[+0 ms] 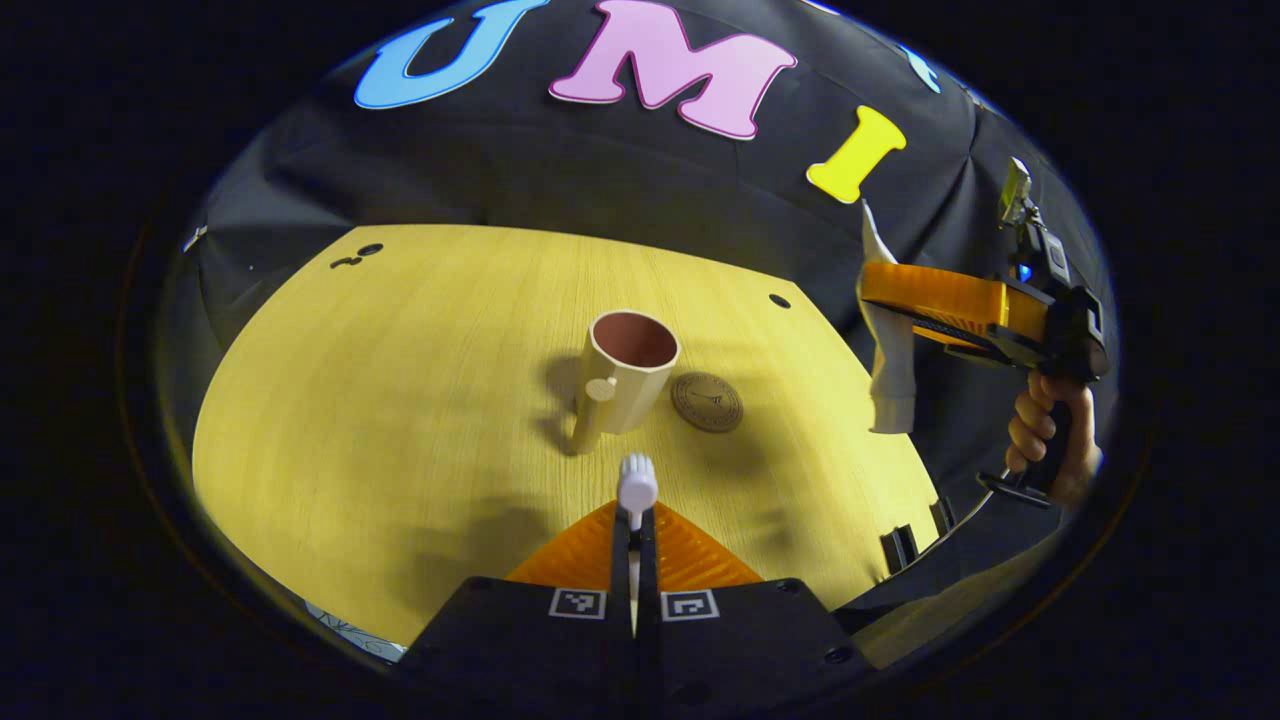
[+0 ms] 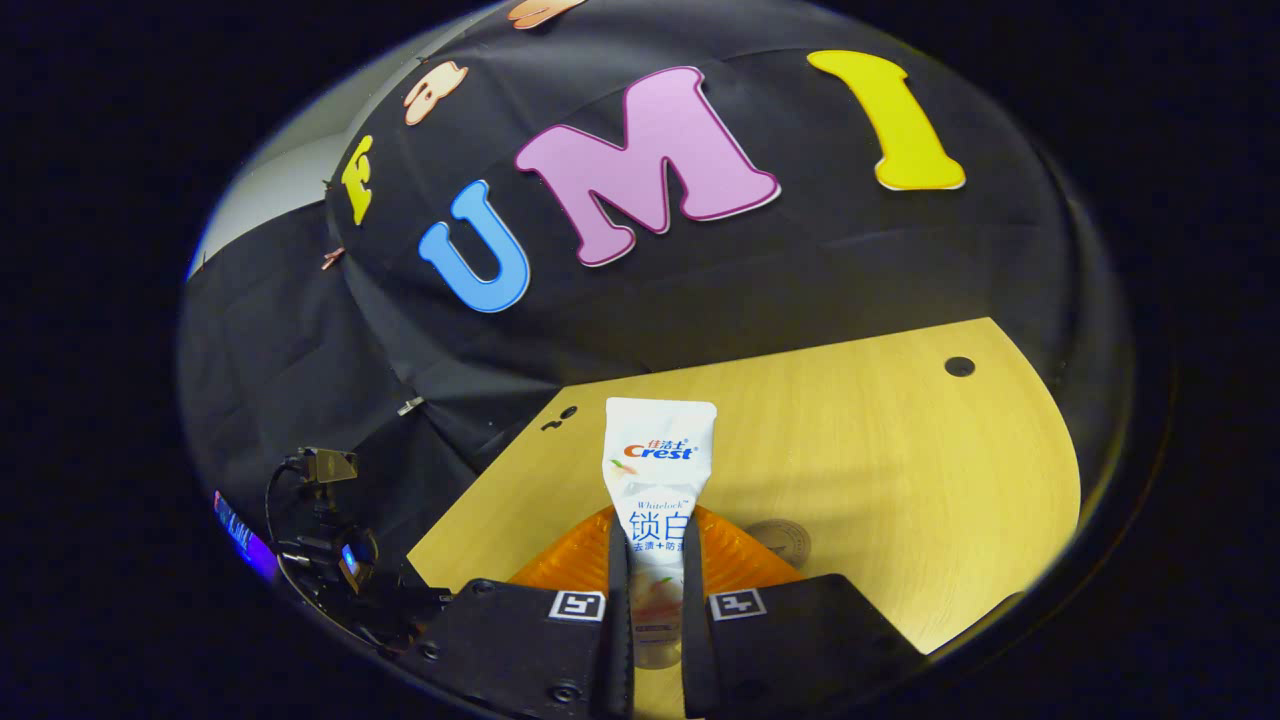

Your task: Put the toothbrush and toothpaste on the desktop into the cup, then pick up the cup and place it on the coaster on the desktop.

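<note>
The toothbrush (image 1: 636, 487) is clamped between the jaws of the left gripper (image 1: 634, 545), its long axis running straight forward along the fingers, with the white bristled head sticking out past the tips and pointing toward the cup (image 1: 622, 375). It is held above the desk (image 1: 380, 400), just short of the cup. The cup stands upright on the desk, mouth open upward and handle turned toward the camera. Just beside it, to the right in the left gripper view, lies the round coaster (image 1: 707, 401), flat on the wood and apart from the cup.

The toothpaste (image 2: 657, 490) is gripped by the right gripper (image 2: 655, 580), both fingers pressing on the tube's lower part. Its long axis also follows the fingers, and the flat crimped end points forward and away, raised over the near edge of the desk (image 2: 900, 450). Part of the coaster (image 2: 785, 540) shows just right of the tube in the right gripper view.

In the left gripper view, the right gripper (image 1: 880, 330) is held high at the desk's right side by a hand (image 1: 1040, 430), with the toothpaste (image 1: 890, 370) standing nearly vertical in it.
</note>
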Demonstrator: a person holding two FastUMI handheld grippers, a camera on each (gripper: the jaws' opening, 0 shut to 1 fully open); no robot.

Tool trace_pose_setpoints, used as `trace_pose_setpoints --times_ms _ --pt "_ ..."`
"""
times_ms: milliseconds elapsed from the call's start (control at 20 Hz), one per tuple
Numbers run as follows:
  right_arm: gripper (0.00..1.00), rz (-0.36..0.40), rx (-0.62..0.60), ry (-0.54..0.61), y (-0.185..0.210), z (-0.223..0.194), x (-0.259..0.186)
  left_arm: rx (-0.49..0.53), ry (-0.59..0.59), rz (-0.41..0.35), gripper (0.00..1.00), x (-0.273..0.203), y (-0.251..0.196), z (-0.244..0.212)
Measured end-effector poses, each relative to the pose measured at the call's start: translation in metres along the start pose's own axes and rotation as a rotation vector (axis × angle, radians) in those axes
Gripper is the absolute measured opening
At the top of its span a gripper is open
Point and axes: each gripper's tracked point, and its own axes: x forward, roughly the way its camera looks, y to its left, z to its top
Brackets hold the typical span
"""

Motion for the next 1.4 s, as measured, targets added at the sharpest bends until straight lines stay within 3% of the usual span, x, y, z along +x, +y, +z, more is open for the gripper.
trace_pose_setpoints --times_ms 200,350,950,1400 --pt "0.23 0.103 -0.011 -0.054 0.030 0.025 0.036 0.005 -0.026 0.032 0.06 -0.015 0.003 0.003" --pt "0.23 0.151 -0.030 -0.063 0.036 0.029 0.095 -0.011 -0.044 0.076 0.06 -0.029 0.007 0.008" --pt "0.23 0.160 -0.062 -0.001 0.019 -0.016 0.168 -0.093 -0.093 0.160 0.06 -0.059 -0.005 0.014" --pt "0.24 0.145 -0.150 0.054 0.015 -0.040 0.173 -0.109 -0.092 0.174 0.06 -0.059 -0.006 0.004"
